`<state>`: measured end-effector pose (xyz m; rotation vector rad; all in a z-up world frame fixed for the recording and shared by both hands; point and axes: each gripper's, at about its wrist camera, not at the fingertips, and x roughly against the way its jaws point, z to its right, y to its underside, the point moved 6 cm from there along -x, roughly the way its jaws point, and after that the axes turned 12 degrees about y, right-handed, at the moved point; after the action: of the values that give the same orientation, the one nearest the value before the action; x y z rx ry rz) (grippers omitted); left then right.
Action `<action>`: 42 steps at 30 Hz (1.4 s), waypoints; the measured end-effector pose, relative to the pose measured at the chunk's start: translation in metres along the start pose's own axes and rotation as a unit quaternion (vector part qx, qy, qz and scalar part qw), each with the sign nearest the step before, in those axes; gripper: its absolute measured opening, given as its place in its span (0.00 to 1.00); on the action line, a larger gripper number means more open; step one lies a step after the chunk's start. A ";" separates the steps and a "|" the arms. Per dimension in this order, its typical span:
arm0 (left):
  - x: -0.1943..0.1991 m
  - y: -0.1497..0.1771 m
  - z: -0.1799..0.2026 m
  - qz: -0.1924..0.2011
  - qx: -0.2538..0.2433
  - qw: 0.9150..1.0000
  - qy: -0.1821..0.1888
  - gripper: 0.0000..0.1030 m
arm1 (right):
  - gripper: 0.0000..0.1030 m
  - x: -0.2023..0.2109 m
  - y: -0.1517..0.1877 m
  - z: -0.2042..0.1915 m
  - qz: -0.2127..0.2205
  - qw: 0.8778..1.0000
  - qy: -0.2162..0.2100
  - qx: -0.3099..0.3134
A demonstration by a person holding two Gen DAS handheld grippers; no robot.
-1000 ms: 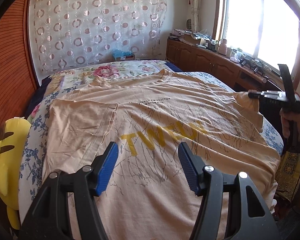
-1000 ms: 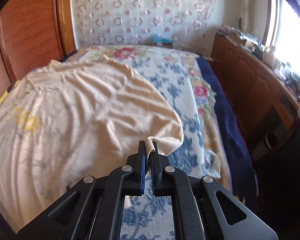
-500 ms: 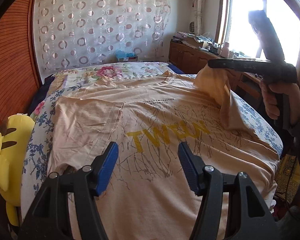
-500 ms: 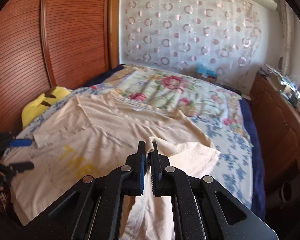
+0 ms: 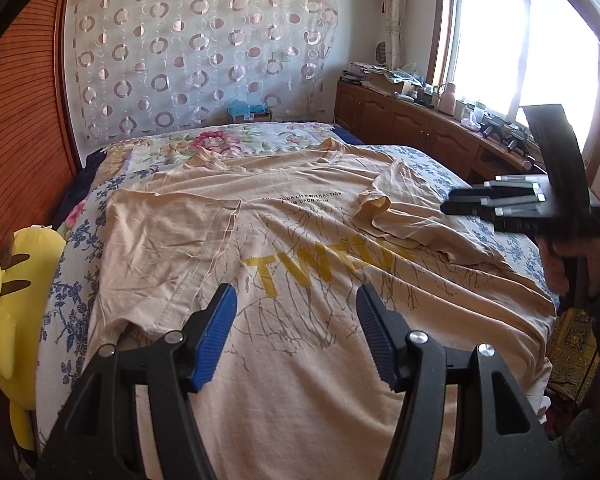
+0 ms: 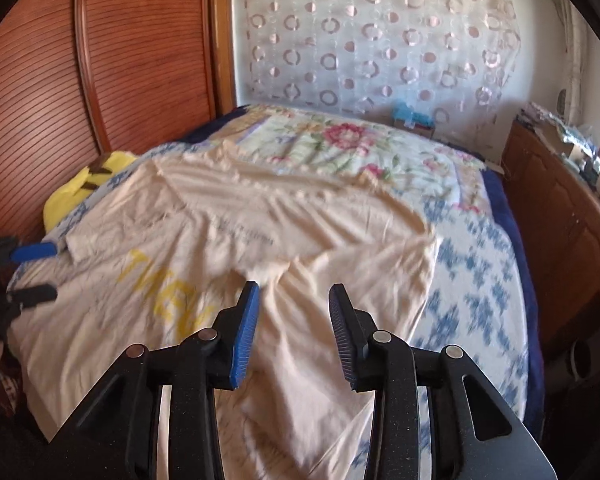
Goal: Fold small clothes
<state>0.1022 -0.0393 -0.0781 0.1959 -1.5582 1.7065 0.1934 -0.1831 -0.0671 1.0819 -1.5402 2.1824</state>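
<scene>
**Bedroom, bed with T-shirt laid out**

Bed [image 5: 60, 280] under a blue-floral sheet carries all items listed.

- Left claw [image 5: 296, 336]: nearest, jaws apart, nothing between them, hovering over the shirt's lower front.
- Right claw [image 6: 294, 330]: jaws opening, clear of the cloth, above the shirt's right side.
- Beige T-shirt [image 5: 300, 280]: spread flat across the bed, yellow lettering up; right sleeve [image 5: 384, 208] folded inward onto the chest, left sleeve [image 5: 160, 240] lying flat.
- Yellow plush toy [image 5: 8, 300]: at the bed's left edge, against the wooden panelling.
- Floral quilt [image 5: 228, 140]: beyond the collar.
- Circle-patterned curtain [image 5: 200, 48]: on the far wall.
- Wooden cabinet [image 5: 400, 120]: under the window, cluttered on top.
</scene>
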 end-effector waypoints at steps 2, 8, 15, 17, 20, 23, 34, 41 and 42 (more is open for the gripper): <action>-0.001 0.000 0.003 -0.002 -0.003 1.000 -0.001 0.60 | 0.35 -0.001 0.017 -0.011 -0.010 1.000 -0.006 0.011; -0.005 0.002 0.008 -0.006 -0.006 1.000 0.000 0.59 | 0.30 0.000 0.049 -0.037 -0.022 0.999 -0.019 0.032; -0.007 0.003 0.010 -0.007 -0.006 1.000 0.000 0.60 | 0.26 -0.014 0.061 -0.030 -0.039 0.998 0.018 0.044; -0.008 0.004 0.010 -0.008 -0.006 1.000 0.000 0.60 | 0.26 -0.018 0.063 -0.025 -0.043 0.998 0.024 0.041; -0.008 0.004 0.010 -0.007 -0.005 1.000 0.001 0.60 | 0.24 -0.019 0.065 -0.021 -0.044 0.998 0.024 0.036; -0.007 0.004 0.010 -0.008 -0.005 1.000 0.000 0.60 | 0.22 -0.019 0.065 -0.020 -0.043 0.998 0.026 0.036; -0.010 0.008 0.009 -0.011 -0.003 1.000 0.001 0.60 | 0.02 0.006 0.060 -0.025 -0.011 0.999 -0.035 0.031; -0.013 0.010 0.009 -0.015 -0.002 1.000 0.004 0.59 | 0.03 0.024 0.070 -0.029 -0.010 0.997 -0.067 0.026; -0.014 0.010 0.009 -0.016 -0.002 1.000 0.004 0.59 | 0.03 0.024 0.072 -0.029 -0.014 0.997 -0.069 0.024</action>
<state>0.1019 -0.0533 -0.0917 0.2098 -1.5443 1.6771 0.1220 -0.1909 -0.1049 1.2845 -1.5255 2.1771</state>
